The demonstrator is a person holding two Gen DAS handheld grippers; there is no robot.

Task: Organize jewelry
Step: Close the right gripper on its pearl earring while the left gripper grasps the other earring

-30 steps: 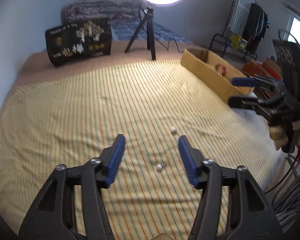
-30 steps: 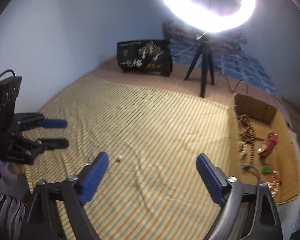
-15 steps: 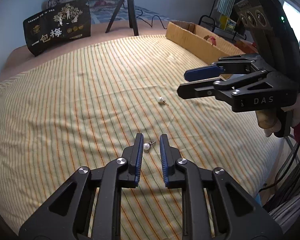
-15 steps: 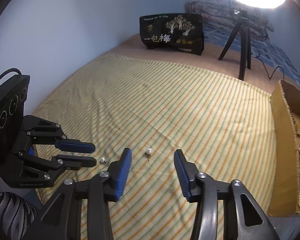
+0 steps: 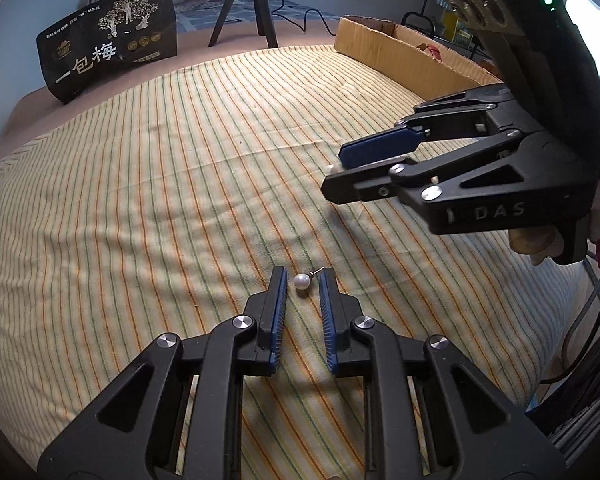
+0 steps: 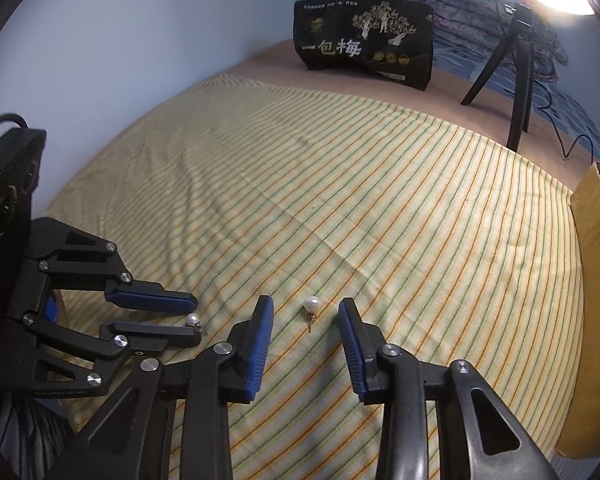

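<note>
Pearl earrings framed by two hand-held grippers on a striped bedspread

Pearl earring number one [image 5: 301, 281] is seen low in the centre of the left wrist view, lying on the yellow striped bedspread [image 5: 160, 200] between the blue pads of the left hand-held gripper [image 5: 303, 284]. The pads are spread a little wider than the pearl and are not pressed on it; the metal post is pointed toward the upper right. The second pearl earring [image 6: 311, 304] is shown in the lower centre of the right wrist view, on the cloth between the widely spread fingers of the right hand-held gripper [image 6: 306, 310], touched by neither. In the left wrist view that gripper is seen at the right of the frame, with the pearl partly hidden behind its fingertips. A cardboard box [image 5: 400, 52] is placed at the upper right of the left wrist view, a black printed bag [image 5: 108, 52] at the upper left, and a tripod [image 5: 252, 4] at the top centre.
</note>
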